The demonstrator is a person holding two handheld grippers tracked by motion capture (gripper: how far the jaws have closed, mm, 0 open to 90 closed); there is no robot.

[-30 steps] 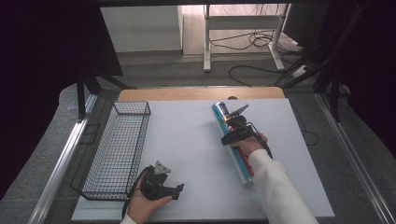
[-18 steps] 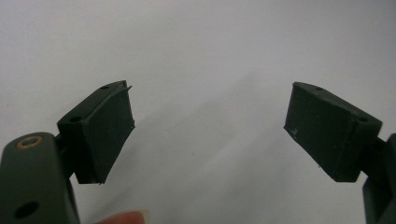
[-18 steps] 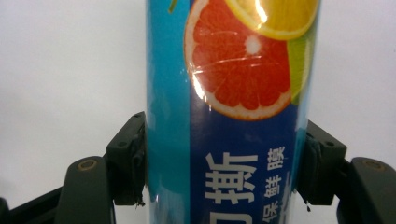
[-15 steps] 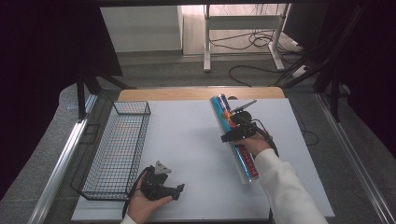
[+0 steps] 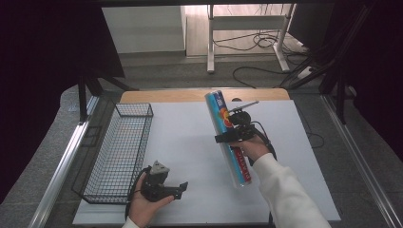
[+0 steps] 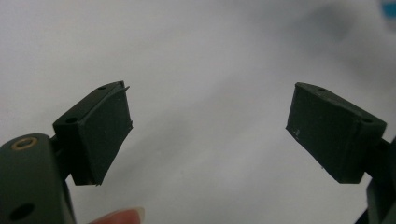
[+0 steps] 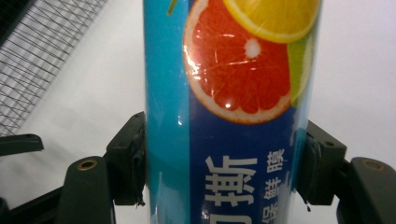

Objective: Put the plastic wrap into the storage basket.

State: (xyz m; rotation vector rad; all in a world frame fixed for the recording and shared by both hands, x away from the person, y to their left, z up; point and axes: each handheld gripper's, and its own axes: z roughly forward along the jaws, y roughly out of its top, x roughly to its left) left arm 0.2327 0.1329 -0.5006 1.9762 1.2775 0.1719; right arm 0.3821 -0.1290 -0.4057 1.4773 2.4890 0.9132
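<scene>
White sheeting covers the table [image 5: 190, 142], with a strip of bare wood at its far edge and a grey floor strewn with cables beyond. Compared with a second earlier, the long blue cling-film tube [image 5: 229, 137] has been raised: its far end now stands higher and reaches over the wooden strip, and the tube is tilted rather than lying flat. It is clamped near its middle by the right gripper [image 5: 227, 138], whose pads [image 7: 135, 158] are pressed against both sides of the tube [image 7: 224, 112] in the right gripper view. The left gripper [image 5: 183, 186] is seen in the same place near the front edge, just beside the wire basket [image 5: 119, 152]; its jaws have just been opening and stand wide apart with nothing between them [image 6: 208, 135]. The tube's lettering is cut off at the bottom of the right gripper view. Whether the tube's near end touches the sheeting cannot be made out.
</scene>
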